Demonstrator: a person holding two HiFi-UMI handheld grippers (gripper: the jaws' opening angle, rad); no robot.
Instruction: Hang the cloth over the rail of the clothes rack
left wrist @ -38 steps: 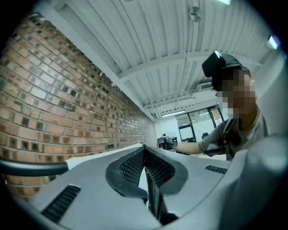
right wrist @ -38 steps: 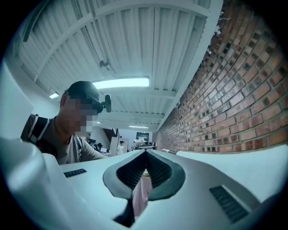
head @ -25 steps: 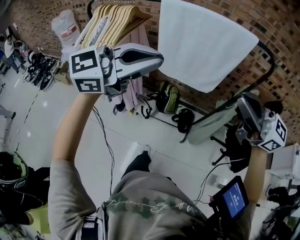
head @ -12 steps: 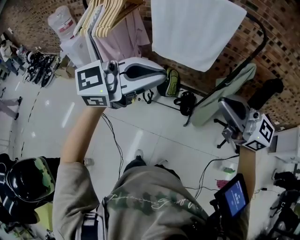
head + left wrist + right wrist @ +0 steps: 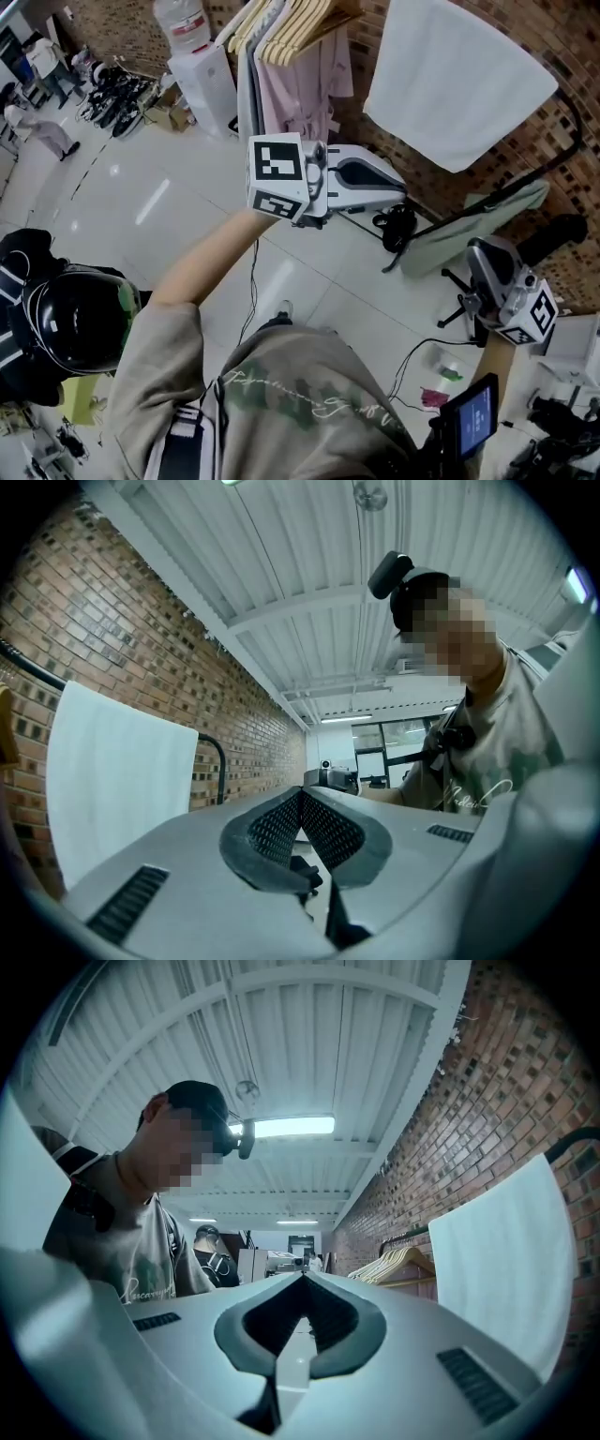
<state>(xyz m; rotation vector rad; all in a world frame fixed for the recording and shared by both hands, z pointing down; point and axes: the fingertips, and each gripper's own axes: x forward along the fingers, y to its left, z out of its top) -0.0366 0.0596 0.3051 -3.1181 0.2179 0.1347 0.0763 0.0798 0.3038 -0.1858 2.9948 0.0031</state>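
One white cloth point(image 5: 457, 86) hung folded over the single black rail point(image 5: 222, 766) of the clothes rack. It was draped toward the end where the rail bent downward, and its lower corners hung free in front of the brick wall. Neither of the two grippers touched it. The left gripper point(image 5: 398, 184) was held out level below the cloth, its jaws pressed together with nothing between them. The right gripper point(image 5: 480, 251) sat lower, off to the right and well apart from the cloth, its jaws likewise together and empty. Toward the rail's other end hung a tight bunch of wooden hangers point(image 5: 302, 19), too crowded to count, with pale pink garments point(image 5: 314, 86) beneath them. One large water bottle point(image 5: 183, 21) stood on a dispenser beyond the hangers. One dark helmet point(image 5: 80, 321) showed at the head view's left edge, and one small lit screen point(image 5: 473, 420) near its lower right corner.
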